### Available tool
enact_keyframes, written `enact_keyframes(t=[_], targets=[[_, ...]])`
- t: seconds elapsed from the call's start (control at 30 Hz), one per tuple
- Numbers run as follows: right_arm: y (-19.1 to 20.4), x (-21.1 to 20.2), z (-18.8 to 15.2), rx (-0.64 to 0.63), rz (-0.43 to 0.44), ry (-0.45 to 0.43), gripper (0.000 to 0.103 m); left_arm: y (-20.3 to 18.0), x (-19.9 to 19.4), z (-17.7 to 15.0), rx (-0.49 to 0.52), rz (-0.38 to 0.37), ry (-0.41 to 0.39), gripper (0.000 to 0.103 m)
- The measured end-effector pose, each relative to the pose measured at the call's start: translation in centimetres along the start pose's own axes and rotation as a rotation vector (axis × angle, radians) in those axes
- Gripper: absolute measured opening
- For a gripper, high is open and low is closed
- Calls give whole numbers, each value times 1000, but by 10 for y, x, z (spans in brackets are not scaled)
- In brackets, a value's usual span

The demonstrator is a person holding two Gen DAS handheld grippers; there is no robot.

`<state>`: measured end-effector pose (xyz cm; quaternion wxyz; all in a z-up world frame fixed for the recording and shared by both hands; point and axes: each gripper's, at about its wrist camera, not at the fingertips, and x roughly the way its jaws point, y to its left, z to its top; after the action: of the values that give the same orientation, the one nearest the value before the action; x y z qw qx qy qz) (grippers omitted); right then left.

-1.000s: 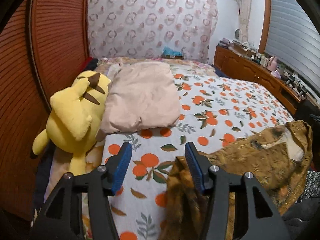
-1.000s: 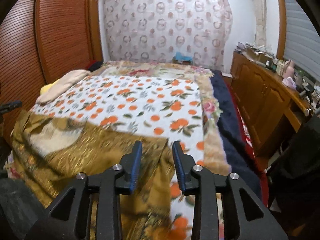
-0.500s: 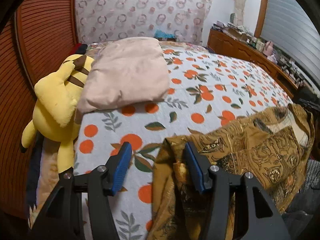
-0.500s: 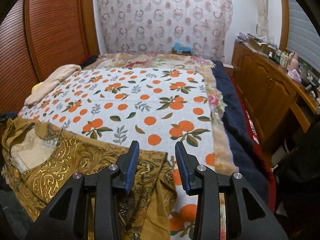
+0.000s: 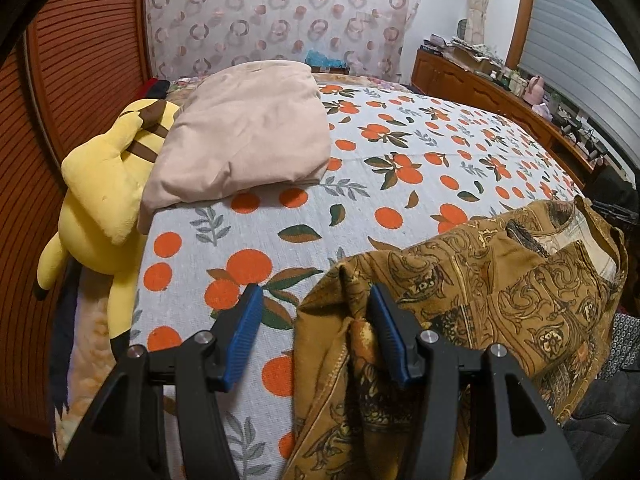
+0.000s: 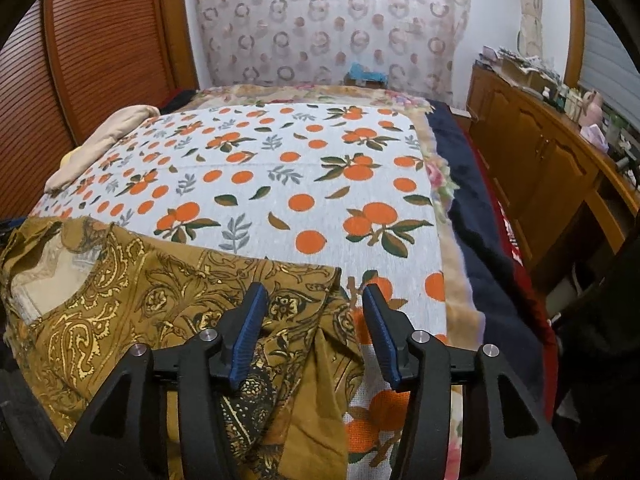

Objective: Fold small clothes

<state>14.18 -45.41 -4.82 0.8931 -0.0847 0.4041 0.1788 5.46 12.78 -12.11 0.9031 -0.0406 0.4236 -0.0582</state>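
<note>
A: Left wrist view: left gripper [image 5: 314, 305] sitting half open; brown patterned garment [image 5: 492, 280] edge lying against the right finger, nothing clamped.
B: Right gripper [image 6: 312, 303] jaws opening, garment's corner lying loose between the fingers, on the orange-print sheet [image 6: 288, 184].

One mustard patterned garment [image 5: 500, 280], one folded beige cloth [image 5: 248, 136], one yellow plush toy [image 5: 104, 200] and one orange-print bedspread [image 6: 280, 184] are counted.

Beyond the brown patterned garment [image 5: 500, 280], the orange-print bedspread [image 5: 400, 208] lies bare and passable. At that bedspread's far left corner a folded beige cloth [image 5: 248, 132] and yellow plush toy [image 5: 104, 184] block the way; a wooden cabinet [image 6: 532, 160] flanks its right.
</note>
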Motion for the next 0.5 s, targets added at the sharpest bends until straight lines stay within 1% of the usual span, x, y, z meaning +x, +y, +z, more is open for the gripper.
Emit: enact_keyframes(t=[0.13,0.2,0.27,0.33,0.43,0.47,0.5], targets=[[-1,3,-1,1,4,14,53,0,0,0,4,-8,2,54],[-1,5,0,3,8,22,53,-2,0,1,12,-32,6,42],[-2,7,1,7,13,32,54,-4,1,3,21,-46,12,37],[-2,9,2,7,19,44,54,-6,2,5,32,-42,16,36],[0,10,3,-3,26,56,55,-6,3,7,24,-54,22,35],[2,10,4,-7,34,61,50,-7,3,8,23,-62,22,29],[4,10,4,-19,52,65,45,-8,3,7,18,-79,24,21]])
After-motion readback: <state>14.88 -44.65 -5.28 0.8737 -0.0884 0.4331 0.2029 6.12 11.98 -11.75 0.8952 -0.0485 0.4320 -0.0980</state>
